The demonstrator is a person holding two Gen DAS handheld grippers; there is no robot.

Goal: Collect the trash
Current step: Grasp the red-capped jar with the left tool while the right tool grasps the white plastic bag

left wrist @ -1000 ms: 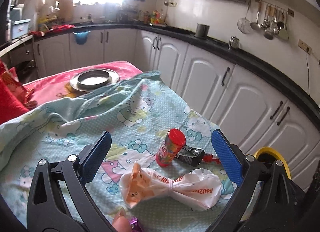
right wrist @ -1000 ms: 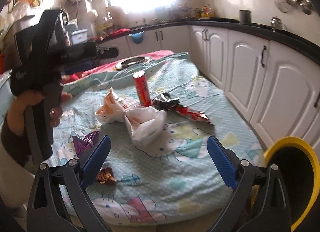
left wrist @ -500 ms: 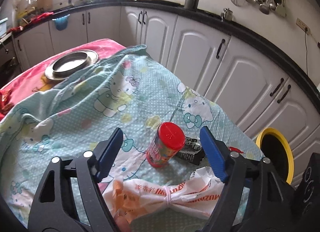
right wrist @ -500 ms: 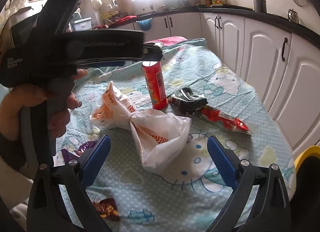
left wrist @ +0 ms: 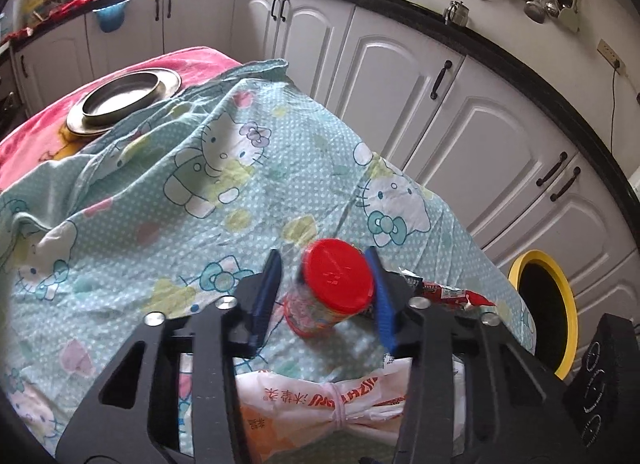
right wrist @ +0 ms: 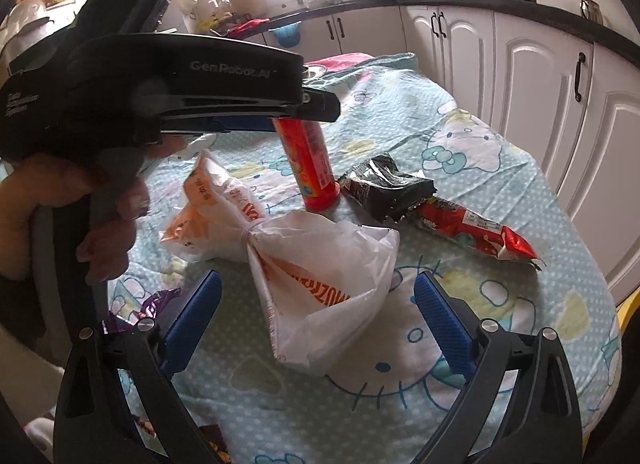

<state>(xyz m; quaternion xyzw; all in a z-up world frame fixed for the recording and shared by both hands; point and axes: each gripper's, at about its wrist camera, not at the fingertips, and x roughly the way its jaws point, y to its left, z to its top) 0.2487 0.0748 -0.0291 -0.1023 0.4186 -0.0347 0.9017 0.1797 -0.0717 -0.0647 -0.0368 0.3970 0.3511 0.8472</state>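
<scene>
A red-lidded snack can [left wrist: 334, 290] stands upright on the Hello Kitty cloth [left wrist: 192, 191]. My left gripper [left wrist: 325, 296] is around its top: the right pad touches the lid, a small gap shows at the left pad. The can [right wrist: 308, 159] also shows in the right wrist view under the left gripper [right wrist: 304, 111]. A knotted white and orange plastic bag [right wrist: 304, 264] lies in front of my open right gripper [right wrist: 316, 320], its end between the fingers. A black wrapper [right wrist: 386, 187] and a red wrapper [right wrist: 472, 229] lie right of the can.
A yellow-rimmed bin [left wrist: 544, 304] stands at the table's right side. A metal plate [left wrist: 120, 97] sits on the pink cloth at the far end. A purple wrapper [right wrist: 156, 300] and a brown one [right wrist: 216, 444] lie near my right gripper. White cabinets [left wrist: 440, 103] line the right.
My left gripper has moved forward over the can and its fingers have closed in around the lid. My right gripper has moved closer to the plastic bag.
</scene>
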